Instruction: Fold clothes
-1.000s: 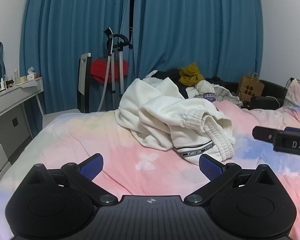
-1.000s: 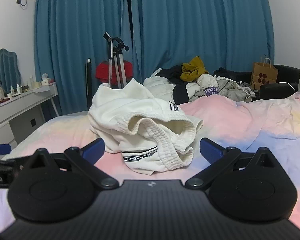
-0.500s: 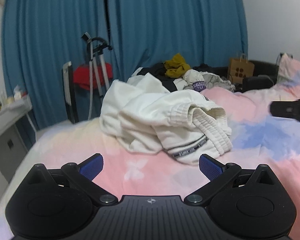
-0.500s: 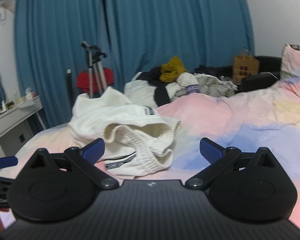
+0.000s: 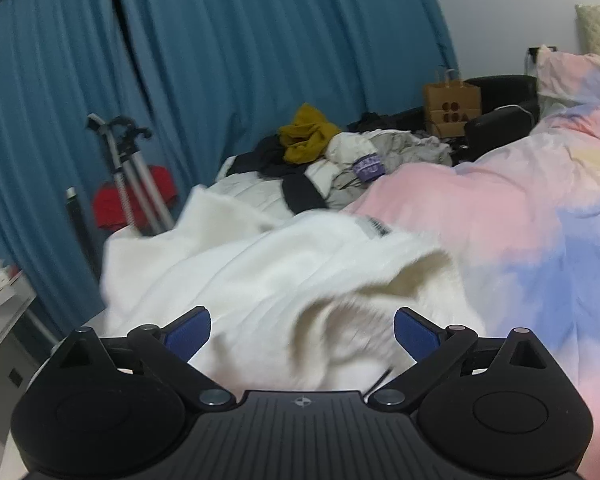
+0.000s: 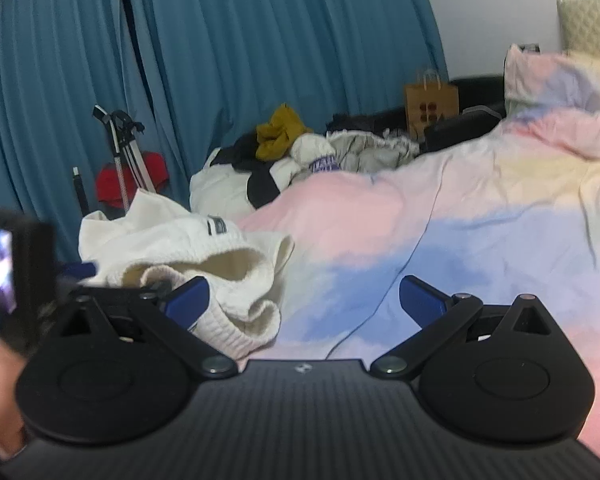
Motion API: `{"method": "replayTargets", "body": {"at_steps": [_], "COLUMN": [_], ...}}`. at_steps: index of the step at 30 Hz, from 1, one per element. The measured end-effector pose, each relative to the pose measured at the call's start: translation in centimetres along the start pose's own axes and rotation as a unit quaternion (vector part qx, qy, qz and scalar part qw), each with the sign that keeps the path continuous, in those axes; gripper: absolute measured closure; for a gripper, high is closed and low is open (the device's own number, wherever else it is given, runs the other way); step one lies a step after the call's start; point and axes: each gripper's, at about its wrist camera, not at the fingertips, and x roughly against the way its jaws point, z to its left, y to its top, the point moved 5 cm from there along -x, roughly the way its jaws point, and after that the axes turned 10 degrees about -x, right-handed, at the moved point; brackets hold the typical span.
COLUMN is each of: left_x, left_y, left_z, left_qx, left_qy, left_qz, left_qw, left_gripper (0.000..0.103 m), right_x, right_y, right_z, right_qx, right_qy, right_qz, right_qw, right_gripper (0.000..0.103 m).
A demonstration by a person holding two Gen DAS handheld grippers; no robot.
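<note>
A red bundle [image 5: 134, 200] and a tripod [image 5: 120, 168] are seen at far left against the blue curtain [image 5: 260, 60]. The white garment [image 5: 260, 280], crumpled on the pastel bed [image 5: 540, 240], now fills the lower middle of the left wrist view and is blurred; a second ago it lay well ahead, so the left gripper [image 5: 302, 330] has been brought right up to it. Its jaws are held wide apart, with cloth between and beneath the blue pads [image 5: 188, 330] but nothing pinched. In the right wrist view the garment [image 6: 188, 252] is now seen off to the left, its ribbed cuff [image 6: 240, 320] just beside the left pad [image 6: 186, 298] of the right gripper [image 6: 304, 298], whose jaws are also spread and empty over bare bedding. Behind, a pile of clothes [image 5: 340, 152] is heaped, with a paper bag [image 5: 452, 108] and a pillow [image 5: 580, 80] at right. No fold is yet made; a first grasp on the garment by the left gripper is judged to be close.
</note>
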Motion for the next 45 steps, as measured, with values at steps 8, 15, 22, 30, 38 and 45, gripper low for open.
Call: {"method": "replayTargets", "body": {"at_steps": [8,15,22,30,38,45], "left_x": [-7.2,-6.6,2.8,12.8,12.9,11.6], "left_y": [2.2,3.9,4.2,-4.2,-15.8,-21.1], "left_z": [-3.4,2.2,11.8,22.3,27.3,27.9], "left_qx": [-0.088,0.024,0.131,0.262,0.347,0.36], "left_qy": [0.018,0.047,0.067,0.08,0.071,0.064], "left_qz": [0.062,0.063,-0.018,-0.029,0.027,0.05], "left_qw": [0.994,0.9966,0.989,0.9613,0.9348,0.9296], "left_gripper": [0.019,0.091,0.093,0.092,0.093,0.092], "right_x": [-2.9,-4.1,-4.5,-4.6,-3.9,-5.2], "right_y": [-1.4,-2.6,-4.1,-6.3,-10.8,-14.5], "right_z": [-1.5,-1.2,0.6,3.8,9.8,13.1], "right_qx": [-0.018,0.003,0.022,0.016,0.11,0.178], "right_qy": [0.001,0.005,0.034,0.094,0.129,0.115], "right_qz": [0.036,0.046,0.074,0.119,0.151,0.163], "right_qw": [0.999,0.999,0.996,0.988,0.974,0.964], "right_gripper": [0.0,0.0,0.0,0.0,0.0,0.01]}}
